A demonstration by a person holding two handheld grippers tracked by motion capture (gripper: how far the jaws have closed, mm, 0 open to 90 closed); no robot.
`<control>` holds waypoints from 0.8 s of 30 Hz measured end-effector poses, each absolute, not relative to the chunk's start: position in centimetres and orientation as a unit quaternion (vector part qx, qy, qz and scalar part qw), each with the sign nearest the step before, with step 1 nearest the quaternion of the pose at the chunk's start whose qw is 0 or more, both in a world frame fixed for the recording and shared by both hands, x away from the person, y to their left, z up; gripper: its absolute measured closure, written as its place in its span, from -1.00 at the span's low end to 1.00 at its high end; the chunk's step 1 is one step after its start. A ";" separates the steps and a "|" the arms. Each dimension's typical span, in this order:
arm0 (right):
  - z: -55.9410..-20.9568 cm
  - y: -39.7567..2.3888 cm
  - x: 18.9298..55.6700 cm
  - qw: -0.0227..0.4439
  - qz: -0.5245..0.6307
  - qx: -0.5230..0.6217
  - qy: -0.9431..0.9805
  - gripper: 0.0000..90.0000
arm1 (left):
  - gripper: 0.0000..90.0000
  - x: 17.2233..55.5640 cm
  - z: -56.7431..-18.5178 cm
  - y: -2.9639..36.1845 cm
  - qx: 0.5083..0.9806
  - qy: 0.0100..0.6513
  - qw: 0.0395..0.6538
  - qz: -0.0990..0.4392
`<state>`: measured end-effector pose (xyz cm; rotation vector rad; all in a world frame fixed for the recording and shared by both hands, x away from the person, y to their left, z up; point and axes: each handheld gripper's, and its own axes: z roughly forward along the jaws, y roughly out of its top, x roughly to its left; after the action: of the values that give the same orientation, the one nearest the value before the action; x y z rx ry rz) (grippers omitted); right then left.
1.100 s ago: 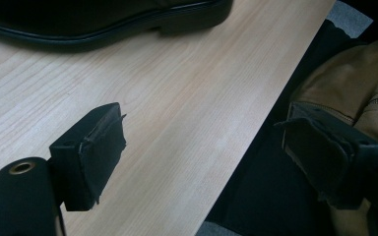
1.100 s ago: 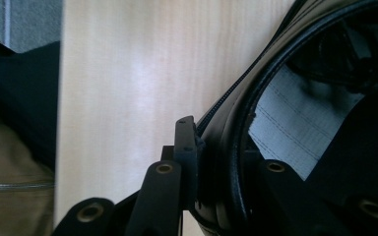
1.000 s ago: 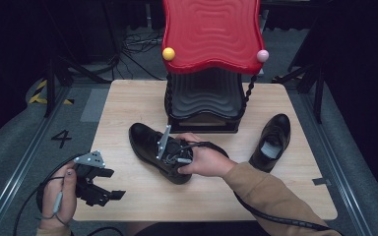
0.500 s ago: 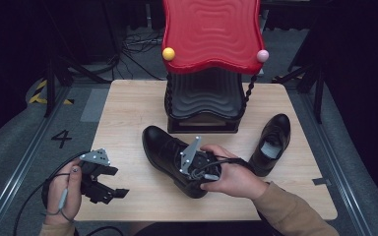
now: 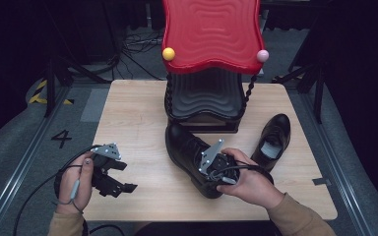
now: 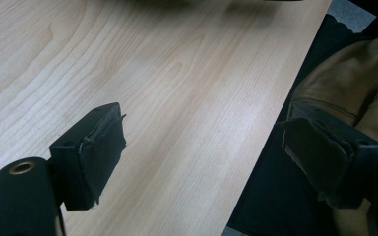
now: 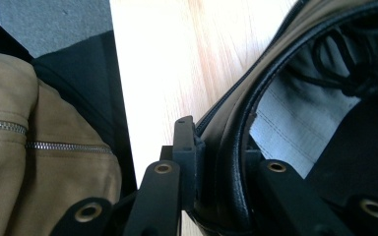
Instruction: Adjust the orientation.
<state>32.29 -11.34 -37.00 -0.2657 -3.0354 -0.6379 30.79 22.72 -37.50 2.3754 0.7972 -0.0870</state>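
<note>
So right gripper [image 5: 215,169] jaws are pinching the black shoe's [image 5: 189,150] heel rim, mid tabletop [image 5: 138,113].
Left gripper [image 5: 109,173] hovers at 8 o'clock, jaws spread wide; second shoe [image 5: 275,137] at 3 o'clock.

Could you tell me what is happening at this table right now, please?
A person works with two tools. The right hand-held gripper is clamped on the heel rim of a black dress shoe lying before a red-topped stand. The left hand-held gripper hangs open over the wooden table. A second black shoe lies to the right.
</note>
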 end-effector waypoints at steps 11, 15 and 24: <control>-37.8 -13.9 32.1 -0.014 -0.204 -0.155 -0.967 0.73 | -0.63 31.3 -37.5 22.0 0.904 0.295 0.308 -0.036; -38.4 -14.2 32.2 -0.017 -0.208 -0.187 -0.960 0.71 | -0.63 31.3 -37.6 21.9 0.905 0.296 0.305 -0.036; -41.4 -14.5 31.3 0.025 -0.205 -0.209 -0.956 0.66 | -0.63 31.4 -37.7 22.0 0.905 0.296 0.305 -0.038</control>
<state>31.32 -14.47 -41.40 -0.6463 -2.9556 -0.6340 31.44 21.98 -37.75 2.3952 0.7828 -0.0999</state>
